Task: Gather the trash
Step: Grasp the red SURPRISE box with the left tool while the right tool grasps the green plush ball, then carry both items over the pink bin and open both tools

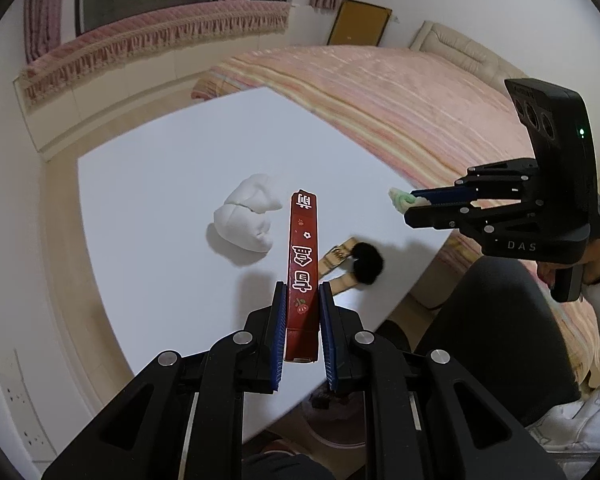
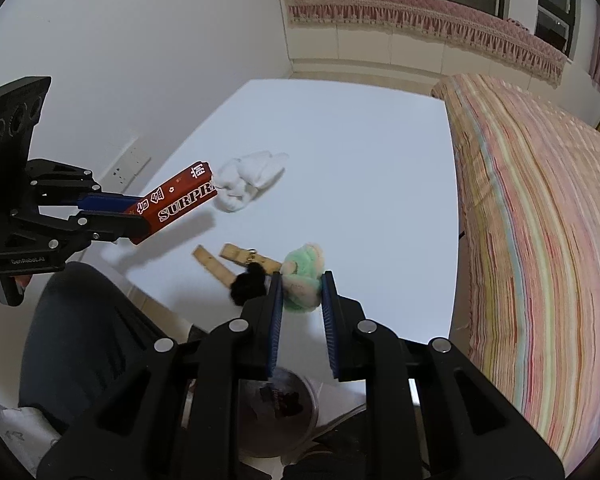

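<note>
- A round container (image 2: pixel 278 412) below the table edge is mostly hidden behind the right gripper's fingers; its contents are dark and hard to make out.
- The near end of the red box (image 1: pixel 301 276) sits deep between the blue pads, so how far it reaches back cannot be seen.
- The left gripper (image 1: pixel 302 308) is closed on the long red box, pads pressed to its two narrow sides, and holds it lifted above the white table (image 1: pixel 160 184), pointing outward.
- The right gripper (image 2: pixel 300 300) pinches a small green and cream plush wad (image 2: pixel 302 280) at its fingertips, with a narrow gap left between the pads.
- A crumpled white tissue (image 1: pixel 248 218) lies on the table just left of the box's far tip.
- A tan strap with a black pompom (image 1: pixel 366 262) lies near the table's near edge, just right of the box.
- The far half of the table is open surface; a striped bed (image 2: pixel 540 220) borders its right side, a wall its left.
</note>
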